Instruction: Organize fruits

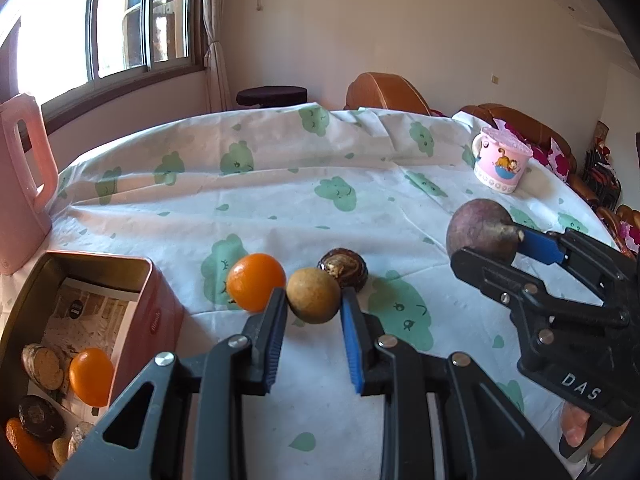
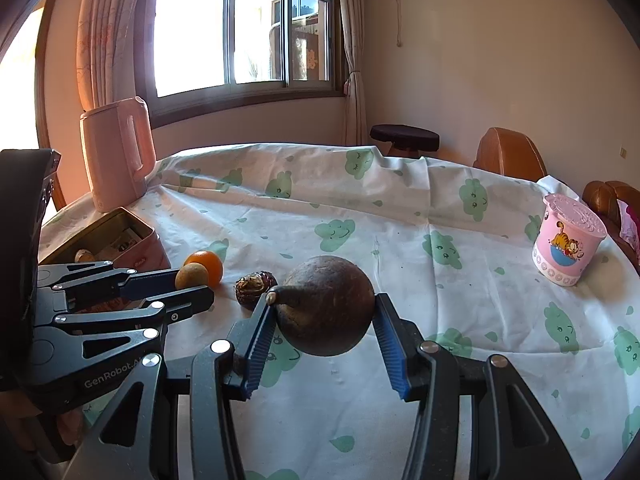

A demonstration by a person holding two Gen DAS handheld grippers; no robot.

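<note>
My left gripper (image 1: 314,300) is shut on a small tan round fruit (image 1: 313,295), which it grips between its blue pads just above the cloth. An orange fruit (image 1: 256,281) lies right beside it on the left, and a dark wrinkled fruit (image 1: 344,267) lies behind it. My right gripper (image 2: 325,312) is shut on a large purple-brown round fruit (image 2: 328,310) with a stem, held above the table. An open metal tin (image 1: 146,268) at the lower left holds several fruits, among them an orange one (image 1: 91,376). From the right wrist view the left gripper (image 2: 188,286) shows holding the tan fruit (image 2: 191,276).
A pink jug (image 2: 116,156) stands at the far left behind the tin (image 2: 154,236). A pink lidded cartoon cup (image 2: 566,240) stands at the far right. The table wears a white cloth with green cloud prints (image 2: 360,208). Brown chairs and a dark stool lie beyond the table's far edge.
</note>
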